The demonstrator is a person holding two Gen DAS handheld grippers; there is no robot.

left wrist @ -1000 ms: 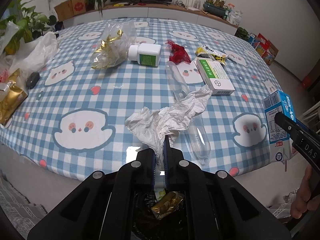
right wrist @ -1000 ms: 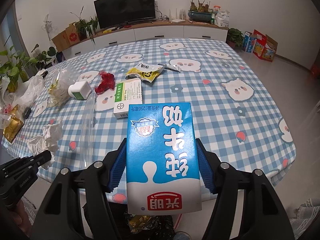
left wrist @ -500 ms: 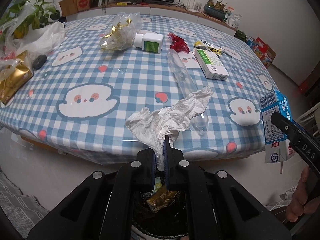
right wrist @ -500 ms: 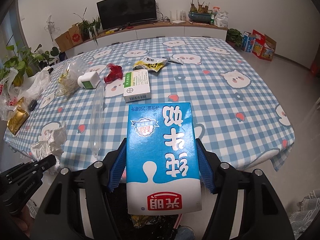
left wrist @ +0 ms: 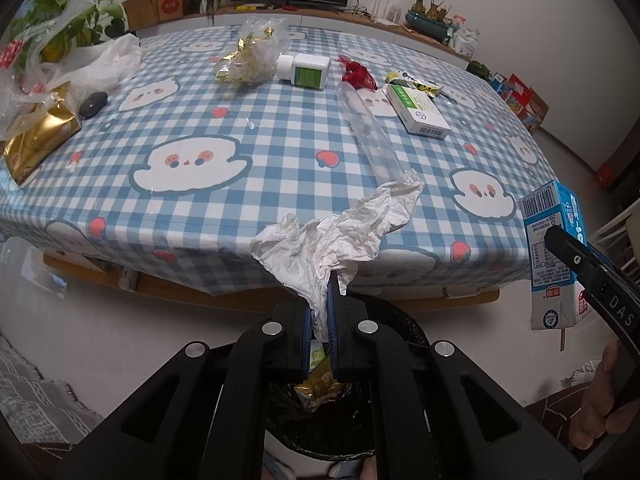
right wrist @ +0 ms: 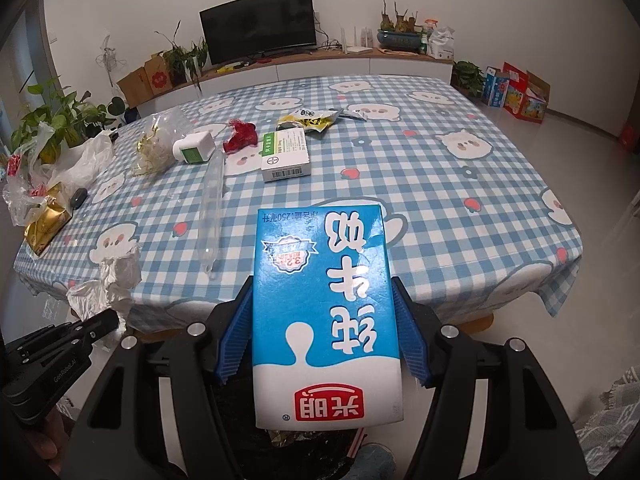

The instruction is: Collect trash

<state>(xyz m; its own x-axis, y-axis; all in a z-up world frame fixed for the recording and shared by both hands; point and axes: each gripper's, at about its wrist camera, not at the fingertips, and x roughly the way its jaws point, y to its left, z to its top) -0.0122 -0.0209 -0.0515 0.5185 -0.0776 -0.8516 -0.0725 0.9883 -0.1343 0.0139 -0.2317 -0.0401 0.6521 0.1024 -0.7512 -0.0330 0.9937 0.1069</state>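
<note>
My left gripper (left wrist: 320,312) is shut on a crumpled white tissue (left wrist: 340,236) and holds it off the table's near edge, above a black-lined trash bin (left wrist: 316,420) that holds a gold wrapper. My right gripper (right wrist: 324,320) is shut on a blue and white milk carton (right wrist: 324,312), also off the table and over the bin. The carton (left wrist: 554,256) shows at the right of the left wrist view, and the tissue (right wrist: 108,288) at the left of the right wrist view.
On the checked tablecloth (left wrist: 240,120) lie a clear plastic tube (left wrist: 368,128), a green and white box (left wrist: 418,110), a white bottle (left wrist: 306,72), red scrap (left wrist: 358,74), a yellow wrapper (left wrist: 412,80), a clear bag (left wrist: 252,52) and a gold pack (left wrist: 38,136).
Both grippers have pulled back from the table and dropped lower with their loads. The table edge now lies ahead of them and the bin is under them.
</note>
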